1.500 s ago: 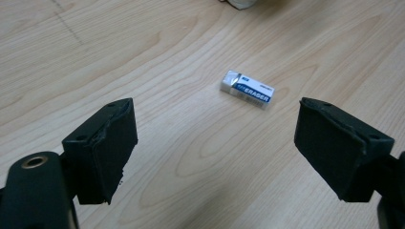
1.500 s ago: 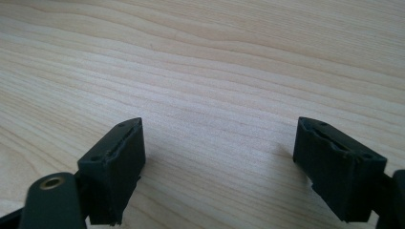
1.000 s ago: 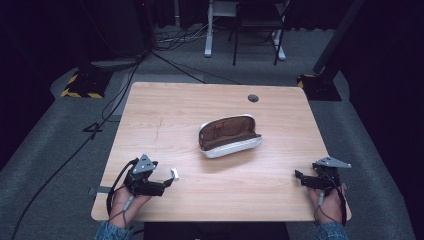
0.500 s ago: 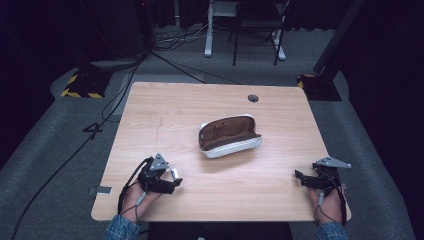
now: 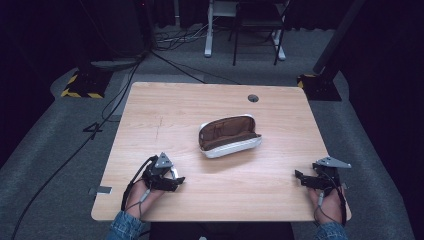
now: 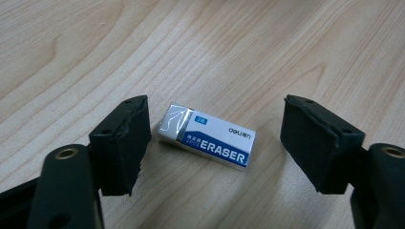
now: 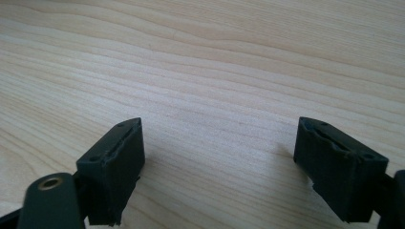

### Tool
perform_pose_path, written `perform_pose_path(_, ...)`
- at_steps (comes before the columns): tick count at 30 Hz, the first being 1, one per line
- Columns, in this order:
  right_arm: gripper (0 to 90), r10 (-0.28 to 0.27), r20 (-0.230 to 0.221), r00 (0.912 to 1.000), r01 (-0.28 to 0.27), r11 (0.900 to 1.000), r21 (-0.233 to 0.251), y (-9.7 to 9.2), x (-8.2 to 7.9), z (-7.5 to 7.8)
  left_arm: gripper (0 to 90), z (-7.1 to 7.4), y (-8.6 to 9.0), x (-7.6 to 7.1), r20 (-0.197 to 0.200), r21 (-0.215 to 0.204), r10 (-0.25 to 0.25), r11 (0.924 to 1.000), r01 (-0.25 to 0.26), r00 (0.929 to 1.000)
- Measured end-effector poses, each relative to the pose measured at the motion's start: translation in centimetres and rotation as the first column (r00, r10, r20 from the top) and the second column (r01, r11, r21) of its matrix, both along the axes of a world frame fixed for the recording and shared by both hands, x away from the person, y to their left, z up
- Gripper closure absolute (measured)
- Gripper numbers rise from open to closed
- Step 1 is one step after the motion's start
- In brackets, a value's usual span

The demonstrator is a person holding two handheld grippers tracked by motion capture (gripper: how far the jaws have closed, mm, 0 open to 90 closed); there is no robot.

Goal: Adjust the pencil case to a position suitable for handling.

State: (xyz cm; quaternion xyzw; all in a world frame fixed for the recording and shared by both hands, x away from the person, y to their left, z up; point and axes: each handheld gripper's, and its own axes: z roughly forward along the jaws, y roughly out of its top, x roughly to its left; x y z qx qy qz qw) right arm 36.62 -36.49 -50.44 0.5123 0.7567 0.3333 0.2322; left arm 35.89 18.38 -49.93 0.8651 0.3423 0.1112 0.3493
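High view: open pencil case (image 5: 229, 136) mid-table (image 5: 280, 175), beyond both tools

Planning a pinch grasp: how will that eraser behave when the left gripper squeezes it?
The eraser is a flat block lying on the table, so it probably won't roll. Its printed sleeve looks smooth, perhaps slightly slippery. Small, likely light.

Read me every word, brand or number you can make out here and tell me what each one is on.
"ERASER": on the blue sleeve of the eraser, between the open jaws of the left gripper.
"deli": brand, on the sleeve's white part.
"2B": small tag near the sleeve's end, barely legible.
Small characters above "ERASER": too blurred to read.
Pencil case, table: no text.
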Motion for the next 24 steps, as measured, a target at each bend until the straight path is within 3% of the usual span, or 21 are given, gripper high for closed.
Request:
perform_pose_path(4, 18.0, 0.0, 0.0, 1.0, 0.0, 1.0, 0.0, 0.0, 0.0, 0.0, 32.7, 0.05, -0.08, -0.18, 0.022, 0.027, -0.012, 0.9996, 0.011, 0.9997)
perform_pose_path(24, 18.0, -0.001, 0.0, 1.0, 0.001, 1.0, 0.0, 0.0, 0.0, 0.0, 46.0, 0.12, 0.64, -0.54, 0.03, 0.021, -0.022, 0.9995, 0.022, 0.9993)
